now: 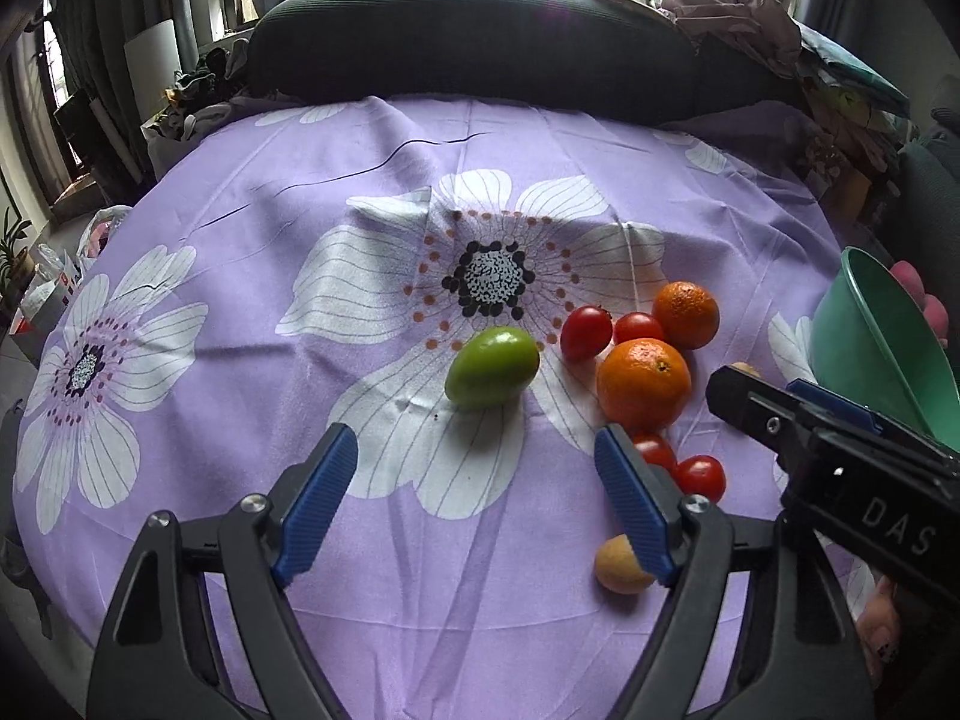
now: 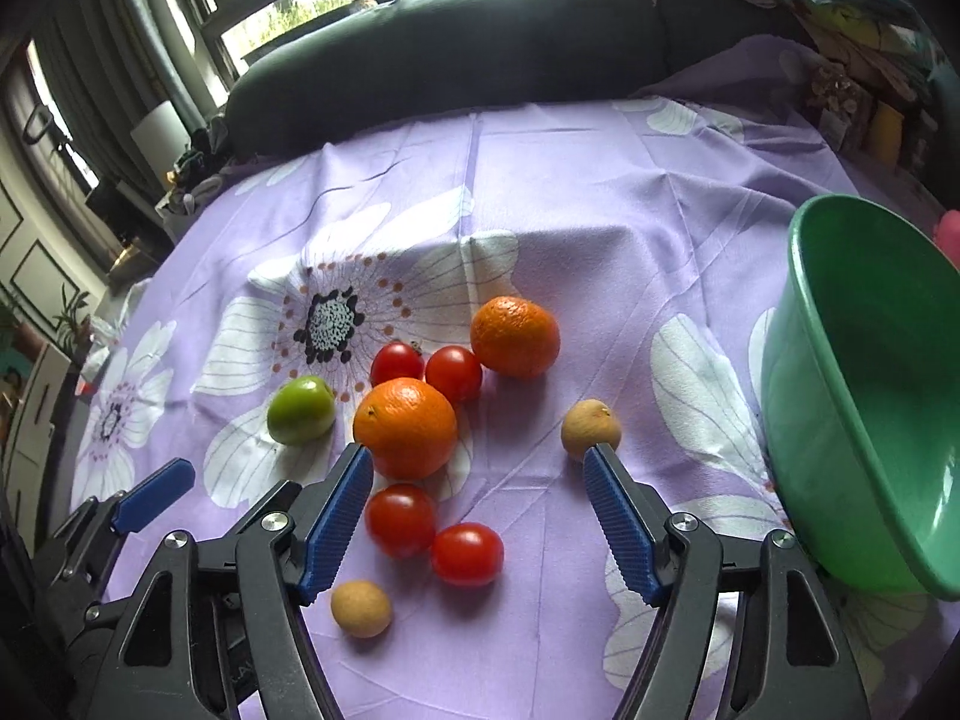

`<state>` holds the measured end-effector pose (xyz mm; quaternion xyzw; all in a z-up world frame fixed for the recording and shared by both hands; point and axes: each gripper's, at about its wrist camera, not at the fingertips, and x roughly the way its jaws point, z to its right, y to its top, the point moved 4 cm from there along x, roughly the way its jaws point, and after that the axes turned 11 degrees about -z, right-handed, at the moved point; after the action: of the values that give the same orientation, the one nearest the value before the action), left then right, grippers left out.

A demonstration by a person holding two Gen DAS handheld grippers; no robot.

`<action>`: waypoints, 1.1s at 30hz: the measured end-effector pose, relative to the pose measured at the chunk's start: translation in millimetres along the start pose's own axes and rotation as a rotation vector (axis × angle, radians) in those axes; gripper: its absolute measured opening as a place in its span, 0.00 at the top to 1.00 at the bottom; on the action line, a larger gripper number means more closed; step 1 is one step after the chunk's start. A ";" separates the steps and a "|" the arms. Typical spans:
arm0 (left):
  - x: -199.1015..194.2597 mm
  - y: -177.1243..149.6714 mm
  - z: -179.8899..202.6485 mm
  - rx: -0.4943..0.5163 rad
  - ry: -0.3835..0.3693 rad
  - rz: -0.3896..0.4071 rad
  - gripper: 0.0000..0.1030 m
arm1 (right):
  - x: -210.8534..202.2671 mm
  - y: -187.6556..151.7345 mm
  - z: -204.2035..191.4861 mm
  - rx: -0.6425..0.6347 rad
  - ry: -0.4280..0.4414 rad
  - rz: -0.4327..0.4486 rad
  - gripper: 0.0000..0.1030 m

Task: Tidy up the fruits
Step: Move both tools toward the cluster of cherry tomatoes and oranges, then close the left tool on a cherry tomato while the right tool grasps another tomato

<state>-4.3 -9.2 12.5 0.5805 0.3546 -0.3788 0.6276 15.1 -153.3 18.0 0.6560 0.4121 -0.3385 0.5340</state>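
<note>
Fruits lie loose on a purple flowered cloth (image 2: pixel 600 210). A green fruit (image 1: pixel 492 366) sits just ahead of my left gripper (image 1: pixel 475 441), which is open and empty. To its right are two oranges (image 1: pixel 644 383) (image 1: pixel 686 313), several red tomatoes (image 1: pixel 585 333) and a tan fruit (image 1: pixel 621 564). My right gripper (image 2: pixel 478 457) is open above the cloth with nothing between its pads. The near orange (image 2: pixel 405 427) is by its left fingertip and a tan fruit (image 2: pixel 591 429) by its right. Two tomatoes (image 2: pixel 401 520) (image 2: pixel 467 553) lie below the gap.
A green plastic bowl (image 2: pixel 840 420) stands tilted at the right, with a person's fingers (image 1: pixel 924 300) on its far rim. A dark sofa back (image 1: pixel 468 42) runs behind the cloth. Piled clothes (image 1: pixel 738 18) sit at the far right. Bags and plants stand on the floor at the left.
</note>
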 end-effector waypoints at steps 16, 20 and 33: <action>4.5 -3.2 -3.4 -0.090 -0.332 -0.148 0.49 | 3.2 -11.2 14.9 0.123 0.173 -0.105 0.52; 15.2 8.0 10.4 -0.058 -0.324 -0.212 0.56 | 12.0 -14.7 17.6 0.126 0.150 -0.150 0.52; 37.6 7.6 33.0 -0.080 -0.389 -0.329 0.59 | 3.0 -13.9 32.6 0.140 0.159 -0.122 0.54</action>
<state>20.0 -44.2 -14.8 0.4058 0.3316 -0.5659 0.6365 3.7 -183.4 2.9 0.6900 0.4680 -0.3452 0.4310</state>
